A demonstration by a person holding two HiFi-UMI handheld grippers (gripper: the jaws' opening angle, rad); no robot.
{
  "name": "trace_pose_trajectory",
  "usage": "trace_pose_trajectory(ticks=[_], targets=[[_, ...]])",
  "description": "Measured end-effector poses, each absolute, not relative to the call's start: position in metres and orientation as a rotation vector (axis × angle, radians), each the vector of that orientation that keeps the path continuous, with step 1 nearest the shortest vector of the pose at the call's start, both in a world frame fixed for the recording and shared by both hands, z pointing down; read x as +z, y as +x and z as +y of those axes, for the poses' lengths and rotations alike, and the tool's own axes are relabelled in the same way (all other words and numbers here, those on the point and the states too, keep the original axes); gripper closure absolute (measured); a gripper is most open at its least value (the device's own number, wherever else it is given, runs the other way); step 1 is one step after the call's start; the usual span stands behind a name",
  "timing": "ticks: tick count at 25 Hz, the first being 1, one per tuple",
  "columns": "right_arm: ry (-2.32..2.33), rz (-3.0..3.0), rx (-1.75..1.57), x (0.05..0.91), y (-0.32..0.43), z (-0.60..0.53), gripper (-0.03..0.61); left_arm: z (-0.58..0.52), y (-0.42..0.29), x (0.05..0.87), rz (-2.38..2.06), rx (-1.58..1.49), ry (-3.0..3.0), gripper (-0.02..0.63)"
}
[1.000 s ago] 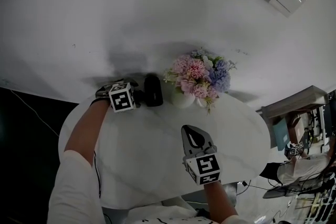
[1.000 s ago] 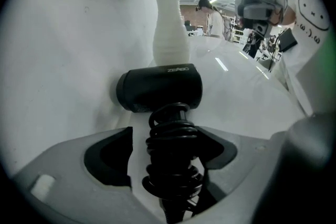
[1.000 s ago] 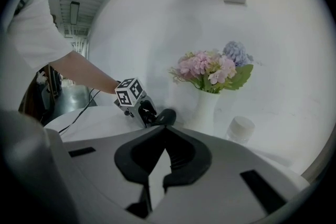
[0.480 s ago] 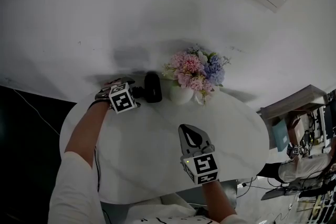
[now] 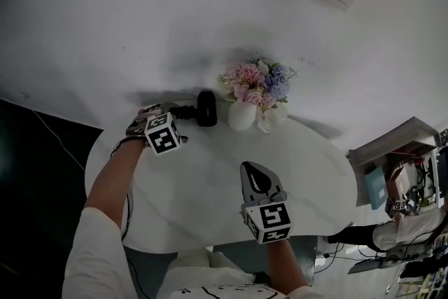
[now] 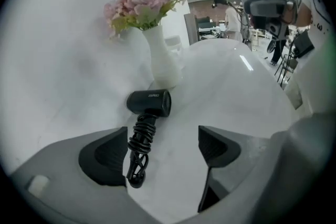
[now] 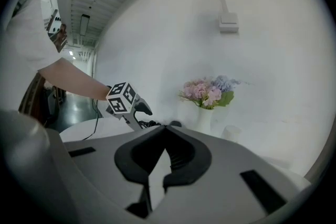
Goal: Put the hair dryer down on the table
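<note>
- Hair dryer (image 5: 205, 108) (image 6: 149, 102): black, lying on its side on the white table (image 5: 210, 199) (image 6: 236, 86), cord wound round the handle, nothing gripping it.
- Barrel end sits just beside the white vase (image 5: 241, 115) (image 6: 163, 60) w/ pink & blue flowers (image 5: 255, 80) (image 6: 139, 5), near the table's far edge by the wall.
- L gripper (image 5: 171, 115) (image 6: 163, 136): jaws spread wide, have just been opening. In the left gripper view the dryer's corded handle shows in the gap, close to the left-hand pad, but neither pad presses on it. Gripper points steeply down at it.
- R gripper (image 5: 255, 175) (image 7: 165, 128): jaws pressed together at the tips, nothing between them. It hangs over the table's near middle, well apart from the dryer, aimed twd the vase.
</note>
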State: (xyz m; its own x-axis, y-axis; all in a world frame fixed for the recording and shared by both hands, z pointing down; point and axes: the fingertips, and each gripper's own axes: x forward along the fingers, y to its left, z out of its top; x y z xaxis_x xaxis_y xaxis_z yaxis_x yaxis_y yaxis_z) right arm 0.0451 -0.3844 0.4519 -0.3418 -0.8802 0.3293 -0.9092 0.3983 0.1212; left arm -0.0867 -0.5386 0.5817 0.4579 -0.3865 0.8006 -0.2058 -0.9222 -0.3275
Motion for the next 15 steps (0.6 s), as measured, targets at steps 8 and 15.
trace_pose_trajectory(ticks=[8,15], targets=[[1.652,-2.373,0.034,0.413,0.059,-0.346,0.578,-0.473,-0.083,0.532,0.707,-1.333,-2.602,0.218],[1.698,-2.407,-0.054,0.379,0.068,-0.319,0.578,-0.423,-0.078,0.489,0.875,-1.137,-2.705,0.218]])
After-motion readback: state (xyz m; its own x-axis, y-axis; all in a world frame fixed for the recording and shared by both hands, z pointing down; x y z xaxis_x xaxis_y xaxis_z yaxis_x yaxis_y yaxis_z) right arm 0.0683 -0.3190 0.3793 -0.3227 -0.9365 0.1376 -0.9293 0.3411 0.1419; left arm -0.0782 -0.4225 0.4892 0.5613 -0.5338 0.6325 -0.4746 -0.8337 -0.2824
